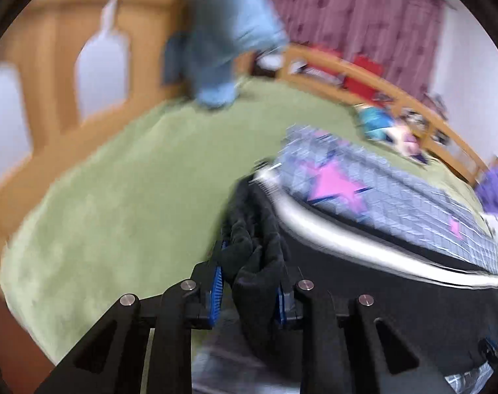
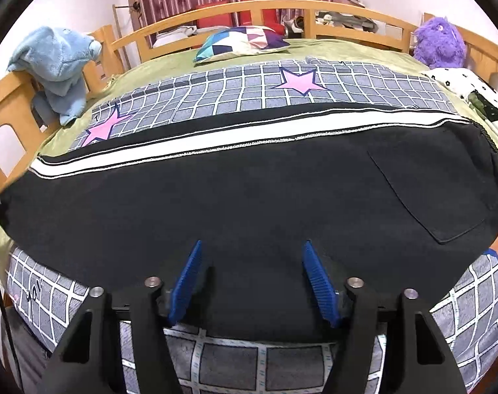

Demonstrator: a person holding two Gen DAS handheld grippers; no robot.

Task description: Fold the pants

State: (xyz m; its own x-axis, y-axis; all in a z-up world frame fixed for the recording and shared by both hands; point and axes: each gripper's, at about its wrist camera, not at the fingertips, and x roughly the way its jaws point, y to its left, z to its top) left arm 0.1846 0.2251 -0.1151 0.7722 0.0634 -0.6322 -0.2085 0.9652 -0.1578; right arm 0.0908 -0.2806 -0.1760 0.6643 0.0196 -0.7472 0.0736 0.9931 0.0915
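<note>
Pants (image 1: 363, 282), black with a white side stripe, are the landmark for everything below. In the left wrist view they lie on the grid-and-star quilt (image 1: 380, 177) that covers part of the green bedspread (image 1: 117, 197). The left gripper (image 1: 249, 295) is clamped on a bunched black end of the pants, cloth squeezed between its blue pads and lifted clear of the bedspread. The picture is smeared, so I cannot tell whether that end is a hem or a waistband. Beyond the pants, a pale blue garment (image 1: 222, 32) hangs at the wooden bed rail (image 1: 52, 49).

In the right wrist view the pants (image 2: 249, 190) stretch sideways across the quilt (image 2: 249, 88), white stripe on the far edge and a patch pocket (image 2: 429, 197) toward the right end. The right gripper (image 2: 252, 279) hovers at the near edge of the pants with its jaws apart and nothing pinched between them. Behind the pants sit a patterned cushion (image 2: 245, 42) and, to the far right, a purple plush toy (image 2: 441, 46).

As I judge it, the pants seem already laid leg on leg, and the crosswise fold is only starting: one end is gripped, the middle lies flat, and the end has yet to be carried over and smoothed.

No brand shows. The only writing is a scrawl on the quilt in front of the pants at lower left, perhaps "90", not surely legible.
</note>
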